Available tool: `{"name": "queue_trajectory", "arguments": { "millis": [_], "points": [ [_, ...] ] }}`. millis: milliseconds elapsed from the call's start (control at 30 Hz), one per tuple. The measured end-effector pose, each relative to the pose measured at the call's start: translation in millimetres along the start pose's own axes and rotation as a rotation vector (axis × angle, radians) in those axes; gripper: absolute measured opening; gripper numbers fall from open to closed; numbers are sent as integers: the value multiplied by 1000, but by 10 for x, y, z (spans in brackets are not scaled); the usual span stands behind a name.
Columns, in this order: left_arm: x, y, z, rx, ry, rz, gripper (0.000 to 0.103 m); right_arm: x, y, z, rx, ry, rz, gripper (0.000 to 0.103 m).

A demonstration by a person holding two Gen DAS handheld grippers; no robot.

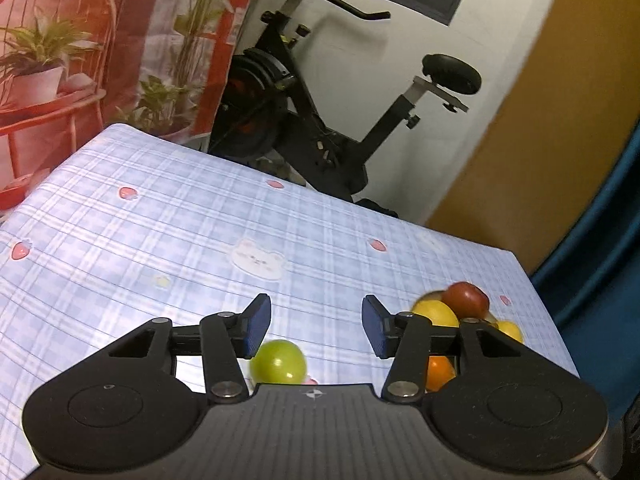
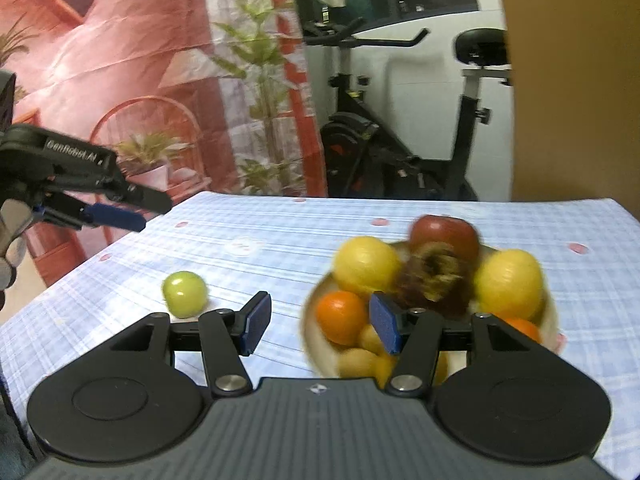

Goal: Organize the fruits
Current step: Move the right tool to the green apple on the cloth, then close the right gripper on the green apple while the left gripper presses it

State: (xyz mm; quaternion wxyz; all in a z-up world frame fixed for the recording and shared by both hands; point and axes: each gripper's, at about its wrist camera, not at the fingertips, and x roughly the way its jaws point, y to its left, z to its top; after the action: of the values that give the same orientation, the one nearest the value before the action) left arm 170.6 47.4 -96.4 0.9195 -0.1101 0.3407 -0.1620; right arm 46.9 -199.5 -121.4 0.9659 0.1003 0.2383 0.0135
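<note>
A green fruit [image 1: 278, 362] [image 2: 185, 294] lies alone on the blue plaid tablecloth [image 1: 180, 224], left of a pale bowl [image 2: 316, 344] heaped with fruit. In the bowl sit two yellow fruits [image 2: 366, 266], a red apple [image 2: 444, 236] [image 1: 466, 300], an orange one [image 2: 342, 316] and a dark dried-looking fruit [image 2: 434, 280]. My left gripper [image 1: 316, 326] is open above the cloth, nothing between its blue pads, the green fruit just below its left finger. My right gripper [image 2: 320, 322] is open and empty in front of the bowl. The left gripper [image 2: 120, 210] also shows at the left of the right wrist view.
An exercise bike [image 1: 320, 120] stands behind the table's far edge, beside a printed backdrop [image 1: 80, 60] of plants and a red chair. An orange wall [image 1: 540, 120] and blue fabric [image 1: 608, 260] are at the right. The table's right edge runs close to the bowl.
</note>
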Motion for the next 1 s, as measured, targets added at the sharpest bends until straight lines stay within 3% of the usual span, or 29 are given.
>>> {"name": "queue_trajectory", "arguments": {
  "millis": [300,533,1000],
  "points": [
    [193,248,-115,-59,63,-1,53,478,496,74,-126,76,138,59],
    [326,457,-162,-95,105,-19,53,878,837,47,-194,139,194,61],
    [519,613,-248,-128,165,-73,54,1200,943,29,-176,193,189,61]
  ]
}}
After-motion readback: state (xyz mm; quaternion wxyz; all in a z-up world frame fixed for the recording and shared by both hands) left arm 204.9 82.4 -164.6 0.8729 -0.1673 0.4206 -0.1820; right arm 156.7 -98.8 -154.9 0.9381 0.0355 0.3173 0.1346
